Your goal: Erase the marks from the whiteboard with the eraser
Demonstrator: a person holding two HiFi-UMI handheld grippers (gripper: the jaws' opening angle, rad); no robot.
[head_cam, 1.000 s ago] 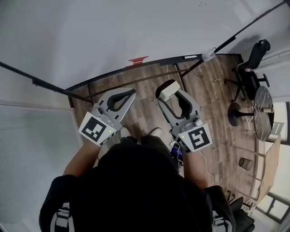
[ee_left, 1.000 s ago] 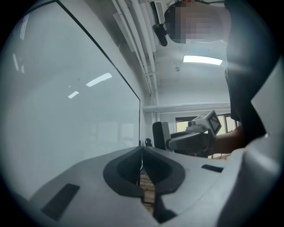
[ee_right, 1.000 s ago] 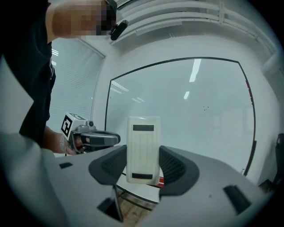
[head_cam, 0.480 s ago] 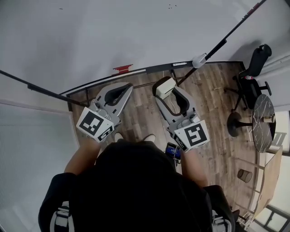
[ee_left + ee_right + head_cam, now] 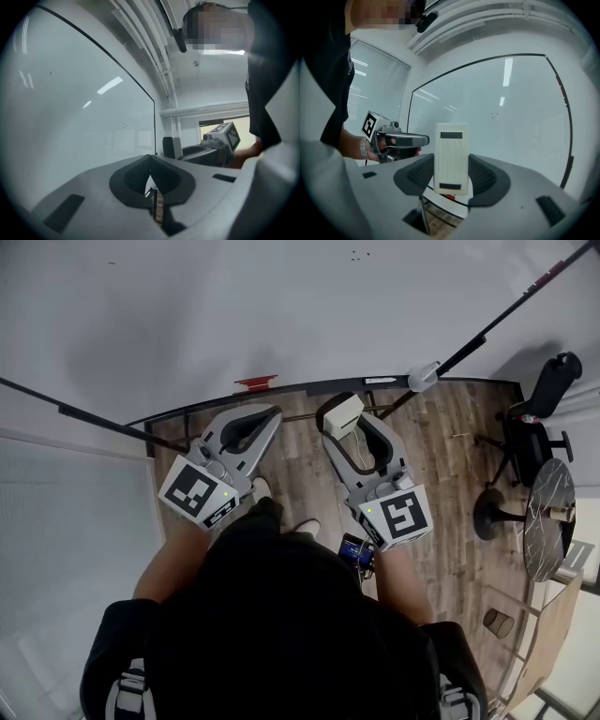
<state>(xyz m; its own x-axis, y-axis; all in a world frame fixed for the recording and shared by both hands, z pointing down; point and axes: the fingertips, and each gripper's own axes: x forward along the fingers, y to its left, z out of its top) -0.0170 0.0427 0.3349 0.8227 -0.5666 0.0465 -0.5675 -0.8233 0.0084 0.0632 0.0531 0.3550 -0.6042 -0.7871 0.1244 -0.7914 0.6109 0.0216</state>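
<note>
The whiteboard point(image 5: 281, 306) fills the top of the head view and stands ahead of both grippers. A few tiny dark marks point(image 5: 356, 255) sit high on the whiteboard point(image 5: 506, 112), seen as specks point(image 5: 494, 114) in the right gripper view. My right gripper point(image 5: 345, 418) is shut on the cream eraser point(image 5: 343, 412), which stands upright between its jaws point(image 5: 451, 158), short of the board. My left gripper point(image 5: 270, 416) is shut with nothing in it point(image 5: 151, 161), beside the whiteboard point(image 5: 70, 122).
A red item point(image 5: 255, 383) sits on the board's bottom ledge. A black boom with a white microphone point(image 5: 422, 377) crosses at upper right. An office chair point(image 5: 539, 399) and a round table point(image 5: 547, 521) stand on the wooden floor to the right.
Both grippers have drifted slightly toward the board's lower edge, and the head camera has tilted, showing more of the board. The eraser stays held in the right gripper.
</note>
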